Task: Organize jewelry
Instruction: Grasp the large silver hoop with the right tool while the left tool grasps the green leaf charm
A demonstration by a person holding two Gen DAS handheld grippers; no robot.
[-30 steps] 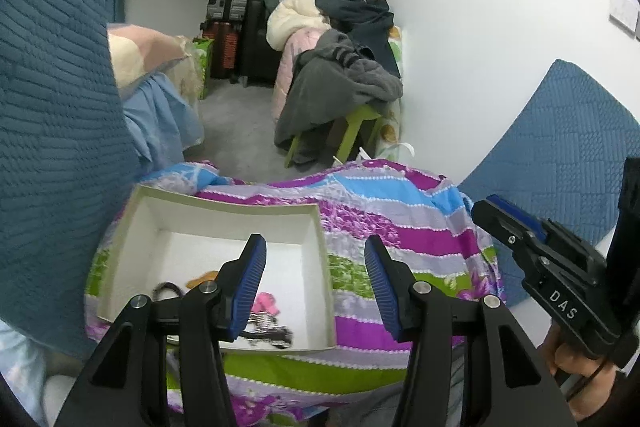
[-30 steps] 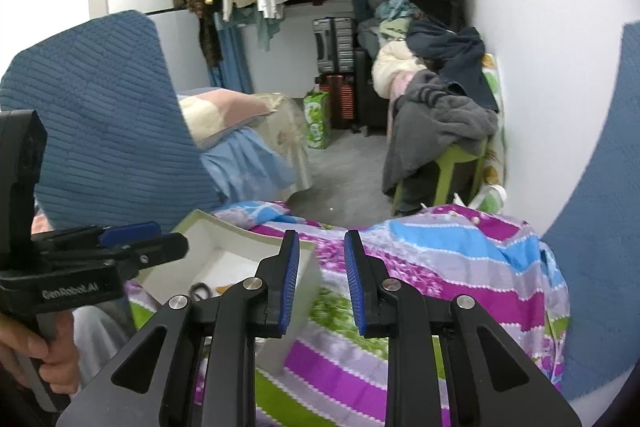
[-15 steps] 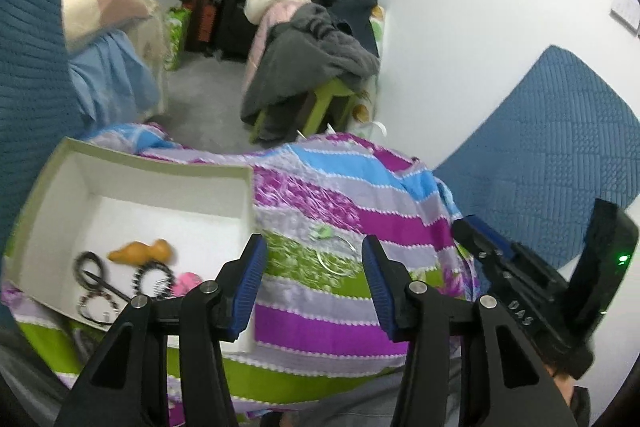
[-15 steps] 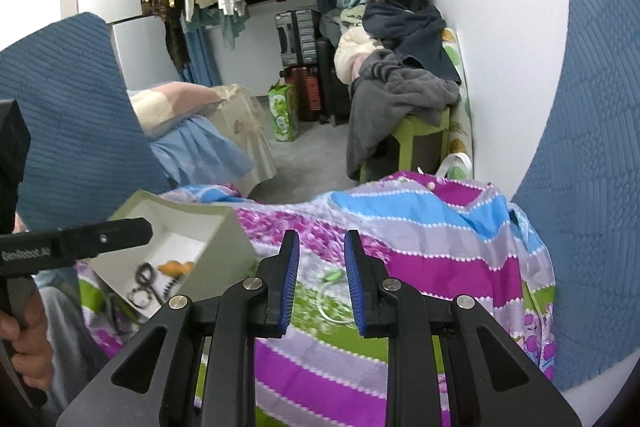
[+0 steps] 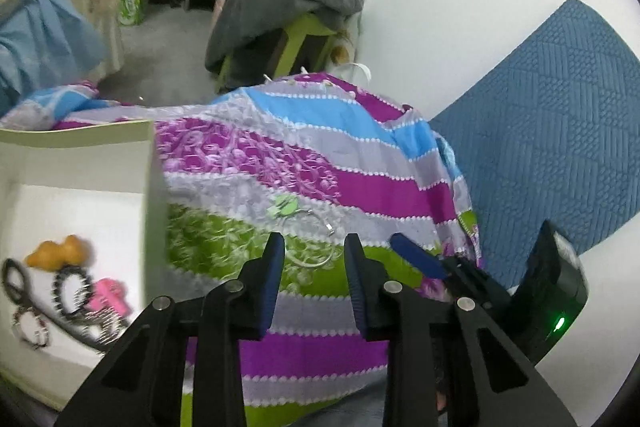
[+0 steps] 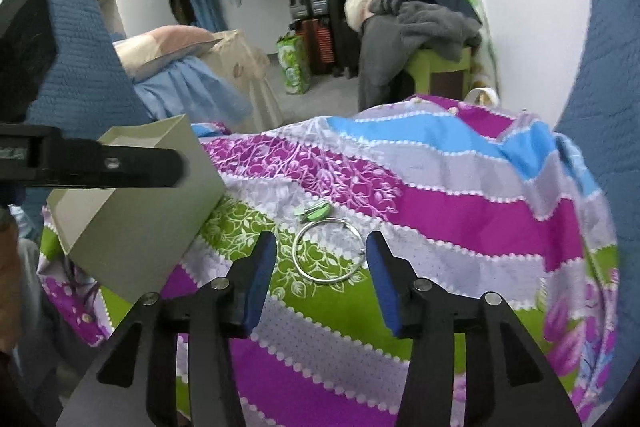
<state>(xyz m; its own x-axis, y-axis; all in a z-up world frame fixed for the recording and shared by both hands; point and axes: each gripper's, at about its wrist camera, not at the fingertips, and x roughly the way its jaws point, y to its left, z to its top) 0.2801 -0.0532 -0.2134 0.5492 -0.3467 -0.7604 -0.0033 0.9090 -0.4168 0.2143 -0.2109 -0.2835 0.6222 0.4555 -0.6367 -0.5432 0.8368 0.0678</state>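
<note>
Thin metal hoop [image 6: 329,251], glossy striped cloth [image 6: 440,211]

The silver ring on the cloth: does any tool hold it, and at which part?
Neither holds it. The silver ring lies free on the cloth, beyond the opening right tool; the closing left tool is empty.

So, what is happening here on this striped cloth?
A person holds a gripper in each hand over a striped cloth. The right gripper, its fingers opening, hangs just short of a silver bangle lying beside a green hair clip; nothing is held. The left gripper is closing on nothing. The white box already holds hair ties and clips.
</note>
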